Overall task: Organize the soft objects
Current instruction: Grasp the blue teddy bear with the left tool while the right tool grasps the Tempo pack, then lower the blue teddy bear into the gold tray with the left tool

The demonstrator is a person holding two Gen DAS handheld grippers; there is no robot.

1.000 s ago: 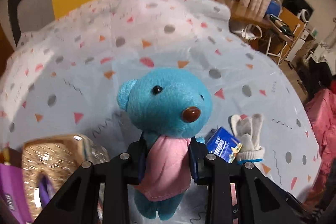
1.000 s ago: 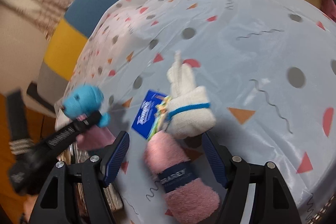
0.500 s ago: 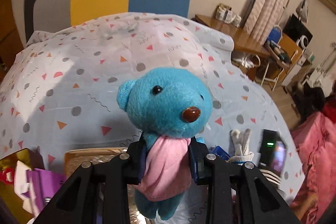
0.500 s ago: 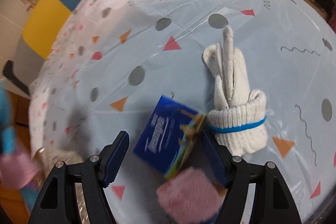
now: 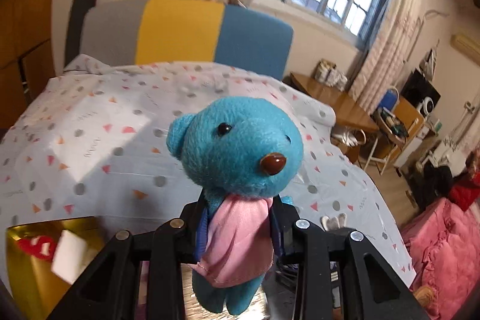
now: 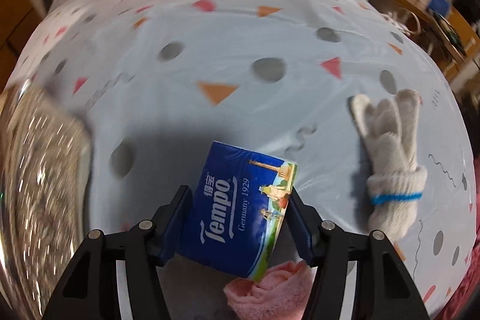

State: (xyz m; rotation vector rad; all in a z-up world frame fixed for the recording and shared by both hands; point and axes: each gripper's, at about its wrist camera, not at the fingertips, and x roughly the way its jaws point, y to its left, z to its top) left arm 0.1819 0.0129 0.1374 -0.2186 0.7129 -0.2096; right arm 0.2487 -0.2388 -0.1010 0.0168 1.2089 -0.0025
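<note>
My left gripper [image 5: 237,225] is shut on a blue teddy bear [image 5: 237,152] with a pink bib and holds it upright, high above the patterned tablecloth [image 5: 99,146]. My right gripper [image 6: 238,218] has its pads against both sides of a blue Tempo tissue pack [image 6: 237,212] just above the table. A white knitted glove [image 6: 390,158] with a blue band lies to the right of the pack. A rolled pink towel [image 6: 264,290] lies below the pack, near the table's front edge.
A gold box [image 5: 33,266] holding a red and a white item sits at the lower left in the left wrist view. A glittery gold container [image 6: 39,176] is at the left in the right wrist view. A striped chair [image 5: 186,32] stands behind the table.
My left gripper has risen with the bear, and the view now takes in the window. My right gripper has moved onto the tissue pack and closed on it.
</note>
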